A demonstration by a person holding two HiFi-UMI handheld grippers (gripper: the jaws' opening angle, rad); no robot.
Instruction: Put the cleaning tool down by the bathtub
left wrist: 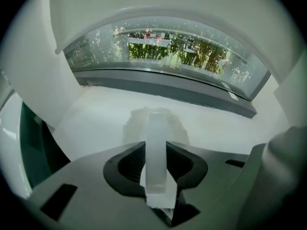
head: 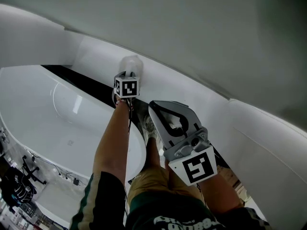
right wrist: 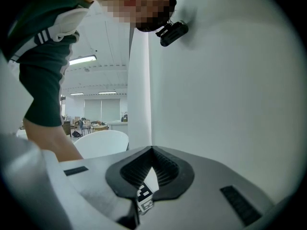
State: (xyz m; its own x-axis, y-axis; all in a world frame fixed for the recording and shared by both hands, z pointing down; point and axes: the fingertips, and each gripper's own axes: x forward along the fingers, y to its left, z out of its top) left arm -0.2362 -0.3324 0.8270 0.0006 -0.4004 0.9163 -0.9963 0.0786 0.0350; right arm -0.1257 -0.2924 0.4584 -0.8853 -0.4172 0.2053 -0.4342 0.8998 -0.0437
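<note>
Left gripper [left wrist: 156, 146]: fingers pinching the cleaning tool [left wrist: 154, 128] by its pale handle, head against the white ledge [head: 163, 83] beside the bathtub [head: 57, 111]. Right gripper [right wrist: 152, 150]: fingers pressed together, empty.

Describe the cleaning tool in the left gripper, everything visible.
The cleaning tool has a flat, translucent whitish plastic-looking handle and a rounded, fuzzy-edged pale head. The left gripper is clamped on the handle, which points away from it. The head lies on or just above the white ledge; contact is unclear.

No words or numbers can be read; the white print on the green shirt [head: 153, 212] is cut off
</note>
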